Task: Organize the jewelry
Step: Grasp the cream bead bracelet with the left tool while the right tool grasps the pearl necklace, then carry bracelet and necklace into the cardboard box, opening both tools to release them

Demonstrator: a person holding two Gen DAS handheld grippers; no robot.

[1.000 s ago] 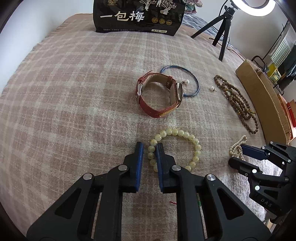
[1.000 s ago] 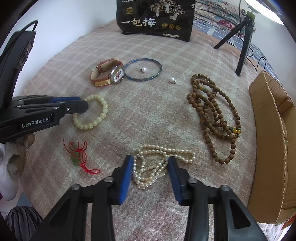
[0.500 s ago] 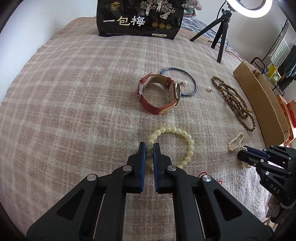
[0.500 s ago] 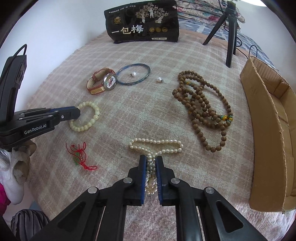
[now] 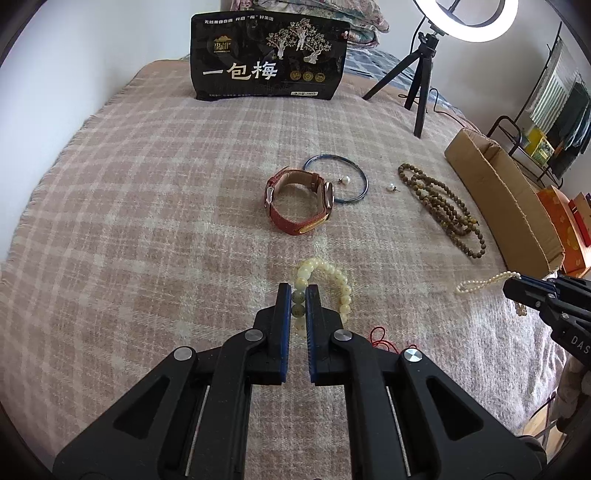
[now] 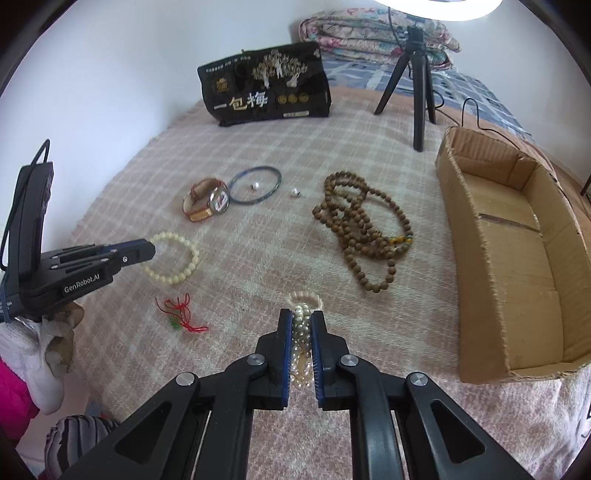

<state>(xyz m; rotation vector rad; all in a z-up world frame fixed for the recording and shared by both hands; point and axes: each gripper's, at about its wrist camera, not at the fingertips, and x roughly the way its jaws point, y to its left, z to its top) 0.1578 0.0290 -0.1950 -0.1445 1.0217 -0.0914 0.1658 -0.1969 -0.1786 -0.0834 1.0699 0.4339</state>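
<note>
Plaid-blanketed bed (image 6: 258, 258) nearest: right tool (image 6: 299, 325), jaws just closed, pinches the white pearl necklace (image 6: 303, 325), at ten o'clock left tool (image 5: 297, 299) grips the pale jade bead bracelet (image 5: 332, 280), both lifted clear for the open cardboard box (image 6: 517, 258) at two o'clock.

You worked on a bed (image 5: 147, 206) covered by a pink-and-cream checked blanket (image 6: 258, 258) with a fringed edge. A plain white wall (image 6: 110, 74) ran along its left side. At the far end lay folded floral quilts (image 6: 369, 33) on a blue checked sheet (image 6: 461, 92). A lit ring light (image 5: 463, 22) stood on a black tripod (image 5: 421, 81) on the bed, its cable trailing behind. To your right stood a dark metal rack (image 5: 517, 136) with hanging clothes (image 5: 570, 125) beyond it.
</note>
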